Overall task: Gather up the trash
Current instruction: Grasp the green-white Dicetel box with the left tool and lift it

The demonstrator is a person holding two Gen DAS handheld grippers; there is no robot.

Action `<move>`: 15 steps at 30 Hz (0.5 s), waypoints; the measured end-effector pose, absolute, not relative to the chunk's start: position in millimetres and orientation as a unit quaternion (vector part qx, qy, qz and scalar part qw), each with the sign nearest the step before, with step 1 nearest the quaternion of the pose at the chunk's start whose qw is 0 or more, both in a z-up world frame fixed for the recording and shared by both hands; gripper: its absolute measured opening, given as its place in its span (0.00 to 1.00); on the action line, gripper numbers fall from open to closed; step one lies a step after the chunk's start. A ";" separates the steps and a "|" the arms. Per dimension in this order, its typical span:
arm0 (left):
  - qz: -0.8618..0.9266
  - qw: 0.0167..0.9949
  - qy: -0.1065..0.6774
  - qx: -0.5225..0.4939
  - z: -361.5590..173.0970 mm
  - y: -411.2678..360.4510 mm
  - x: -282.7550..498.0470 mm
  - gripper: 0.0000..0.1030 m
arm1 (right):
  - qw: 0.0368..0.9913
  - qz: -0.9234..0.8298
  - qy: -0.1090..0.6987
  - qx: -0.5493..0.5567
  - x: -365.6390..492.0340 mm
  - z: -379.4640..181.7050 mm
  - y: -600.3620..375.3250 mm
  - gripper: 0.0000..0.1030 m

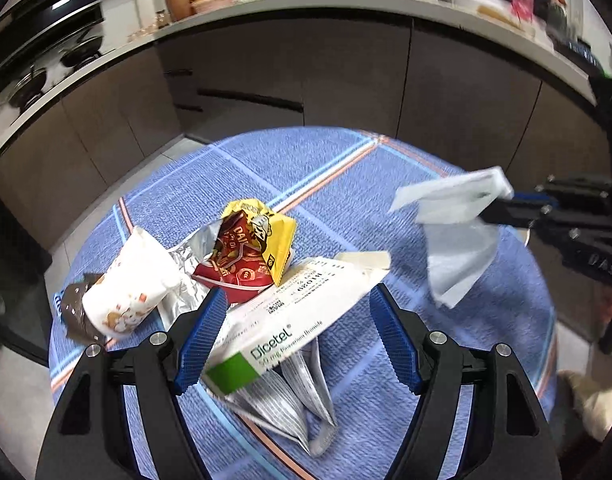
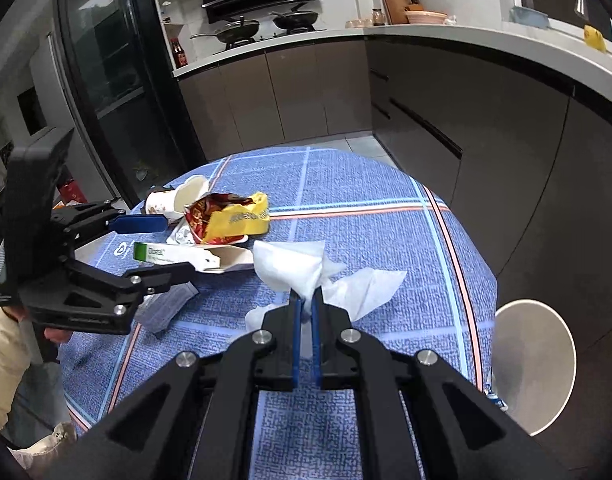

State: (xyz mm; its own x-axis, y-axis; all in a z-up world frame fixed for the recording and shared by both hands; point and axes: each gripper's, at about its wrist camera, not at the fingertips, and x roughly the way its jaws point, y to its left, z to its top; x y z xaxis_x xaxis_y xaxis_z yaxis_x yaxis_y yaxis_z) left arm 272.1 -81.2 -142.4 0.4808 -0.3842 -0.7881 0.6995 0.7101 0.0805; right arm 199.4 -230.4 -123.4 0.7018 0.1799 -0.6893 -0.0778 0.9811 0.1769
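Note:
My left gripper [image 1: 298,294] is open over a white and green medicine box [image 1: 281,324] on the blue checked tablecloth [image 1: 346,184], a blue pad on each side of the box. From the right wrist view the left gripper [image 2: 177,246] also straddles the box [image 2: 177,254], its upper finger well clear of it. My right gripper [image 2: 305,304] is shut on a crumpled white tissue [image 2: 297,266] held above the table. That tissue [image 1: 454,220] hangs at the right in the left wrist view.
A tipped paper cup [image 1: 125,284], a red and yellow snack wrapper [image 1: 249,248], foil and a brown wrapper [image 1: 75,308] lie at the table's left. Silver blister packs [image 1: 289,408] lie under the box. A round white stool [image 2: 534,364] stands right of the table. Kitchen cabinets [image 2: 486,140] stand behind.

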 end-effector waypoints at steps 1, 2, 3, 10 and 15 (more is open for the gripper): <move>-0.327 0.832 0.395 0.209 -146.6 -83.8 273.8 0.68 | 0.919 0.069 0.381 0.069 199.1 -124.6 -232.1 0.06; -0.329 0.829 0.396 0.217 -150.3 -85.4 275.1 0.68 | 0.918 0.069 0.383 0.072 199.6 -126.1 -233.8 0.06; -0.329 0.828 0.396 0.221 -152.1 -86.5 275.2 0.68 | 0.918 0.068 0.384 0.075 199.9 -127.3 -235.2 0.06; -0.327 0.825 0.404 0.222 -157.3 -90.7 277.9 0.46 | 0.916 0.068 0.387 0.079 198.6 -130.1 -236.6 0.06; -0.327 0.830 0.417 0.175 -145.6 -79.7 283.5 0.31 | 0.916 0.072 0.387 0.080 196.4 -128.2 -232.6 0.06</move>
